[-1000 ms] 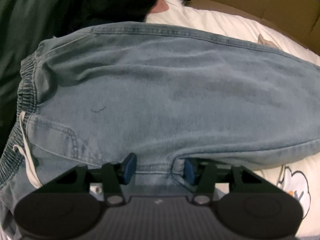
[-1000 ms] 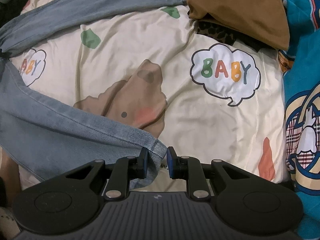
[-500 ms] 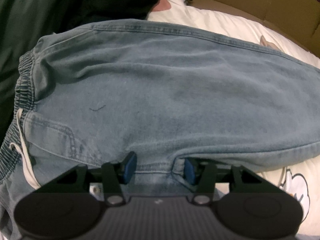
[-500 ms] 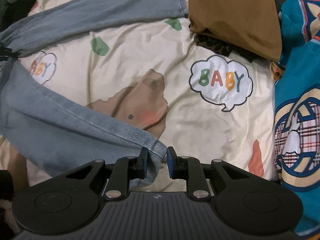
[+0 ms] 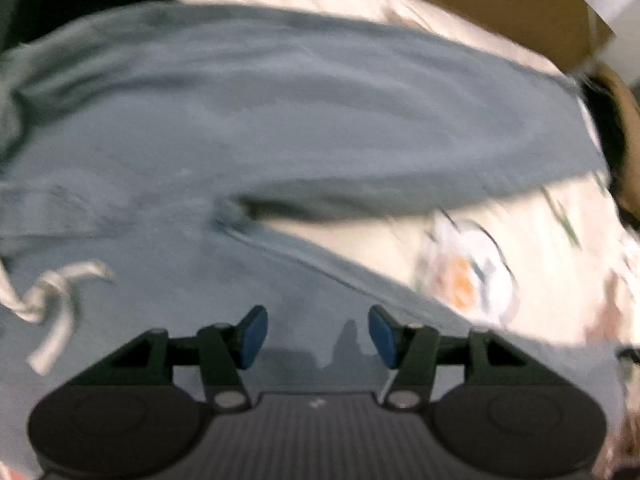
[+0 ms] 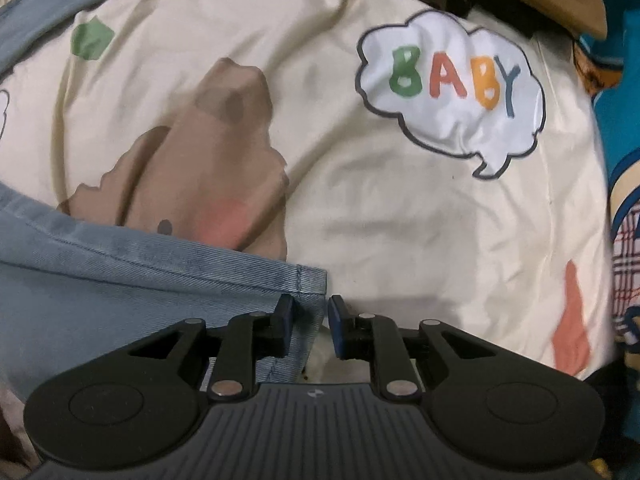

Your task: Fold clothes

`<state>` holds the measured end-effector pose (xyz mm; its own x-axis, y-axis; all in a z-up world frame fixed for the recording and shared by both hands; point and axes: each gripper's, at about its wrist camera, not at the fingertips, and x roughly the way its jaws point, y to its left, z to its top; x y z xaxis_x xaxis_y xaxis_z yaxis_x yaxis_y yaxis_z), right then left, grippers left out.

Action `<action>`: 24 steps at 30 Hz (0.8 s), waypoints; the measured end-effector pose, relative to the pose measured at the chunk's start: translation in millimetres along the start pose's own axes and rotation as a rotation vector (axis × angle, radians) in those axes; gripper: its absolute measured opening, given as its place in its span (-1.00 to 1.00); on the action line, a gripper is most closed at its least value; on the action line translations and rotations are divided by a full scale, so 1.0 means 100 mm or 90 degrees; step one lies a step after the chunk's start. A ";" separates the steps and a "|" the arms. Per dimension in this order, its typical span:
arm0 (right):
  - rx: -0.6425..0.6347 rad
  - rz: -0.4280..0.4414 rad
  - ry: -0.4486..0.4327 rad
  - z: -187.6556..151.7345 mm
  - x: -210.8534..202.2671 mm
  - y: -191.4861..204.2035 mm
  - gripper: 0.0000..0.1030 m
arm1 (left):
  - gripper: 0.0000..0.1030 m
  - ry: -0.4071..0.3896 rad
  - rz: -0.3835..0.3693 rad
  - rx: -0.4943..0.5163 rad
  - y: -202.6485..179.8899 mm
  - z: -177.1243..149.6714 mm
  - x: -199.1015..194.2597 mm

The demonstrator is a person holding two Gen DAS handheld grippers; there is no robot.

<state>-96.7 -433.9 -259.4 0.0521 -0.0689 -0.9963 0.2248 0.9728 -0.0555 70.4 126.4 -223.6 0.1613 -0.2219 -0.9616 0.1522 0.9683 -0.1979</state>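
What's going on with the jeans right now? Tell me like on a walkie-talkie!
Left gripper open above the jeans, holding nothing. Right gripper fingers slightly apart at the leg hem; grip unclear. Jeans unfolded, legs spread on the blanket. Nothing in the way.

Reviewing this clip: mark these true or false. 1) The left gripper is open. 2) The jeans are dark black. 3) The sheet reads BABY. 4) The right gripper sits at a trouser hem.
1) True: the left gripper has its jaws apart above the jeans.
2) False: they are light blue denim.
3) True: the sheet has a BABY speech bubble.
4) True: the right gripper sits at the hem, jaws slightly apart.
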 end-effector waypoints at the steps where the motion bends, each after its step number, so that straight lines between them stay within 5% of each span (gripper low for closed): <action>1: -0.003 0.000 -0.001 -0.01 -0.02 0.00 -0.53 | 0.15 0.010 -0.005 0.013 -0.06 -0.02 0.06; 7: 0.013 0.020 -0.010 -0.04 -0.17 -0.05 -0.53 | 0.13 0.052 -0.013 0.035 -0.27 -0.05 0.43; 11: 0.026 0.027 -0.007 -0.05 -0.17 -0.05 -0.53 | 0.13 0.037 0.013 0.035 -0.31 -0.01 0.63; 15: 0.021 0.017 0.006 -0.04 -0.10 -0.02 -0.52 | 0.14 0.009 0.035 0.032 -0.38 0.11 0.65; 24: 0.013 0.030 0.051 0.02 0.06 0.01 -0.39 | 0.28 0.032 0.028 0.028 -0.41 0.21 0.70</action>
<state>-93.9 -433.6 -265.6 -0.0150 -0.0047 -0.9999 0.2435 0.9699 -0.0082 95.8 68.4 -278.3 0.1197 -0.1729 -0.9776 0.1896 0.9706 -0.1484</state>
